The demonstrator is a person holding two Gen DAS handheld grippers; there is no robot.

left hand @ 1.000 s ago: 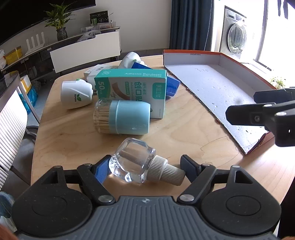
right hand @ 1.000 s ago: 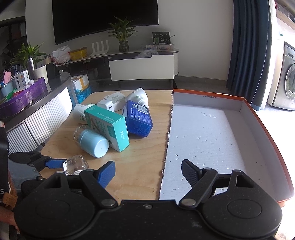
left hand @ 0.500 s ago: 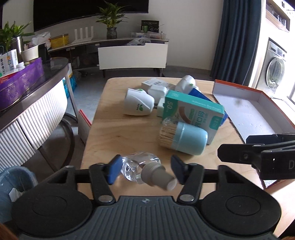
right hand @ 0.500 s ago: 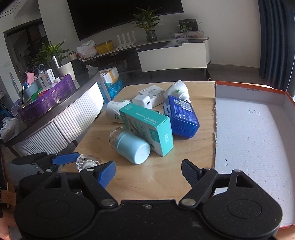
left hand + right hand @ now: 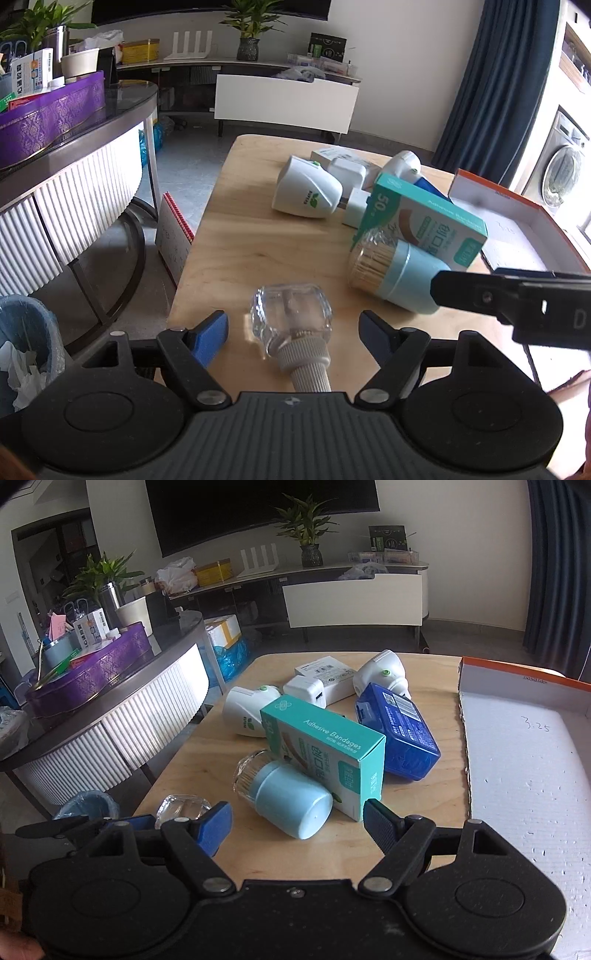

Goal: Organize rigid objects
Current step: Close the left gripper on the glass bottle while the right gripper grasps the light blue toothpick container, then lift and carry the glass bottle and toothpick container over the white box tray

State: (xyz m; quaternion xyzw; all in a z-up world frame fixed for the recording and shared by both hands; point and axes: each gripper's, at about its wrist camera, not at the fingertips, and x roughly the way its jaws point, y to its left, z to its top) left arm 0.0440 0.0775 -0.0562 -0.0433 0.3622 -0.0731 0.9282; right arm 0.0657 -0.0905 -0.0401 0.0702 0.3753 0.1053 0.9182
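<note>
1. My left gripper (image 5: 293, 334) is spread wide. The clear glass bottle (image 5: 291, 317) lies on its side between the fingers, touching neither; its ribbed beige cap (image 5: 306, 363) points back toward the camera.
2. The bottle rests on the wooden table (image 5: 240, 251) near the table's left front edge.
3. My right gripper (image 5: 297, 821) is also spread, nothing between the fingers. It hovers over the near table edge; one finger tip sits just beside the front corner of the teal bandage box (image 5: 325, 760).
4. The toothpick jar with the light blue cap (image 5: 288, 797) lies on its side directly ahead of the right gripper, leaning against the bandage box.
5. Behind the box: a blue pack (image 5: 399, 734), two white plug-in devices (image 5: 251, 709) (image 5: 380, 672), a white charger block (image 5: 306, 694) and a flat white box (image 5: 328, 674), all bunched together and touching or overlapping.
6. To the right, the orange-edged cardboard tray (image 5: 517, 672) lies flat with its white floor bare except handwritten "3.25".
7. In the left view, the right gripper's dark finger (image 5: 480, 293) crosses in front of the jar's cap.
</note>
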